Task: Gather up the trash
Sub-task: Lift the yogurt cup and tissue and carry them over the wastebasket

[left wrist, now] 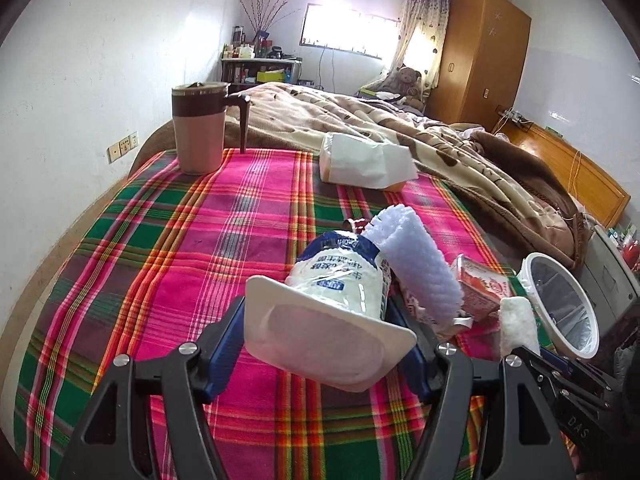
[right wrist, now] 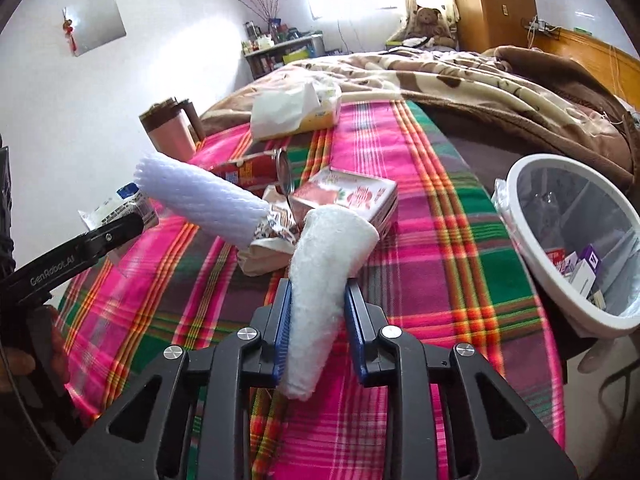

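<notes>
Left gripper [left wrist: 328,332] clamped on a yogurt cup [left wrist: 336,308], lifted off the plaid bed [left wrist: 180,240]. Right gripper [right wrist: 316,320] clamped on a white foam wrap [right wrist: 324,280]; bin [right wrist: 540,280] sits just right of the bed edge. Risk: soft wrap could slip out, or either item clips the bin rim and drops outside.
</notes>
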`<state>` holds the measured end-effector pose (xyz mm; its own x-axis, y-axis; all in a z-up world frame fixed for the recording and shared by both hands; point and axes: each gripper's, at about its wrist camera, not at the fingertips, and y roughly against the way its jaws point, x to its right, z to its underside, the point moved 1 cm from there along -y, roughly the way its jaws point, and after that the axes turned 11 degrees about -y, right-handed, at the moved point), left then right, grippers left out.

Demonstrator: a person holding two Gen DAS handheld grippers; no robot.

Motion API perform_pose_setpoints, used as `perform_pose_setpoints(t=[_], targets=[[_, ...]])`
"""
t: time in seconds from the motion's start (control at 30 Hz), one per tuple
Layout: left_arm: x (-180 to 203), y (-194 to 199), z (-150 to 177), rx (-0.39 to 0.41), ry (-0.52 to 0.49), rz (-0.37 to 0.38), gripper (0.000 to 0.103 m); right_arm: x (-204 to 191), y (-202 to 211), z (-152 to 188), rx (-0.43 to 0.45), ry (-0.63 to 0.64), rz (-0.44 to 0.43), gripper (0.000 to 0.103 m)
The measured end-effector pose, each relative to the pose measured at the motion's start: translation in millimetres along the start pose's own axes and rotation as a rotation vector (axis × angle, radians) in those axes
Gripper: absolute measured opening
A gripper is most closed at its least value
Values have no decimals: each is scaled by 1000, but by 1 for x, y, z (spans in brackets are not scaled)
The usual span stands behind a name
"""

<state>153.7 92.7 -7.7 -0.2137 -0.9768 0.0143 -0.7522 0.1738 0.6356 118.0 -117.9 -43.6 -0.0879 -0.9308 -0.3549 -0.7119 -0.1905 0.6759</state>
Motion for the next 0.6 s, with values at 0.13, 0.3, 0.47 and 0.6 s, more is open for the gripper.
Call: perform_pose_setpoints(t=[0.13, 0.3, 0.47, 0.6], targets=[[8, 11, -4, 28, -7, 0, 70, 4, 9, -5, 28, -5, -8, 25], [23, 20, -11, 58, -22, 12, 70, 10, 21, -13, 73, -6, -9, 25], [40, 27, -17, 83, -42, 34, 70, 18, 31, -18, 101, -13, -6, 25], [55, 30, -23, 97, -64, 56, 70, 27, 39, -23, 123, -19, -7, 25]])
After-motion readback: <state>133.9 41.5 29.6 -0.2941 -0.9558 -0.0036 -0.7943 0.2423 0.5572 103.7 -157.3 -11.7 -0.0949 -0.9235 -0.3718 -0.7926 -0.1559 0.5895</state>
